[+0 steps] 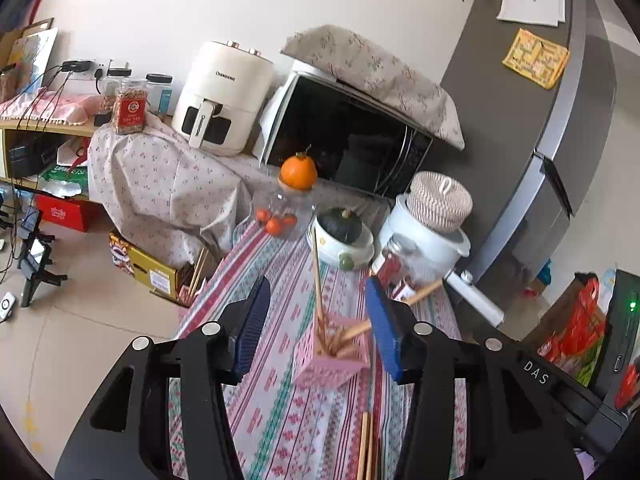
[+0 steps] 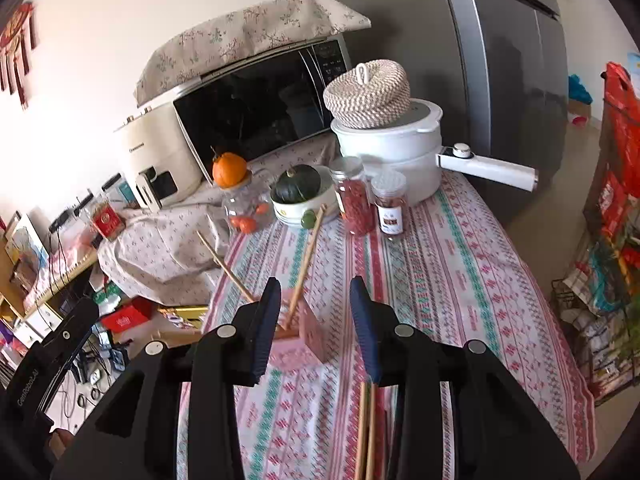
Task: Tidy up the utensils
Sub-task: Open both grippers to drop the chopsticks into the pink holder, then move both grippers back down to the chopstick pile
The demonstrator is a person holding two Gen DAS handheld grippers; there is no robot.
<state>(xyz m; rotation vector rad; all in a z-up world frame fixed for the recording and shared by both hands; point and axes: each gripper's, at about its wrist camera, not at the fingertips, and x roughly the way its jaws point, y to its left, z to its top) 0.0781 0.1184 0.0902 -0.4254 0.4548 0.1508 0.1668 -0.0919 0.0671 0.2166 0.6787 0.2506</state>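
Observation:
A pink lattice utensil holder [image 1: 332, 354] stands on the striped tablecloth [image 1: 280, 412], with wooden chopsticks [image 1: 317, 280] sticking out of it. My left gripper [image 1: 316, 320] is open and empty, its blue pads either side of the holder, just above it. In the right wrist view the holder [image 2: 304, 336] sits between the pads of my right gripper [image 2: 316, 320], which is open and empty; two chopsticks [image 2: 306, 256] lean out of it. Loose chopsticks [image 2: 366, 428] lie on the cloth near the front edge; they also show in the left wrist view [image 1: 366, 444].
Behind the holder stand a bowl with a dark squash [image 2: 298, 196], a glass jar topped by an orange [image 2: 240, 208], two spice jars [image 2: 356, 200], a white pot with long handle [image 2: 392, 140], a microwave [image 2: 256, 108] and an air fryer [image 1: 224, 96]. A fridge [image 2: 512, 40] is at right.

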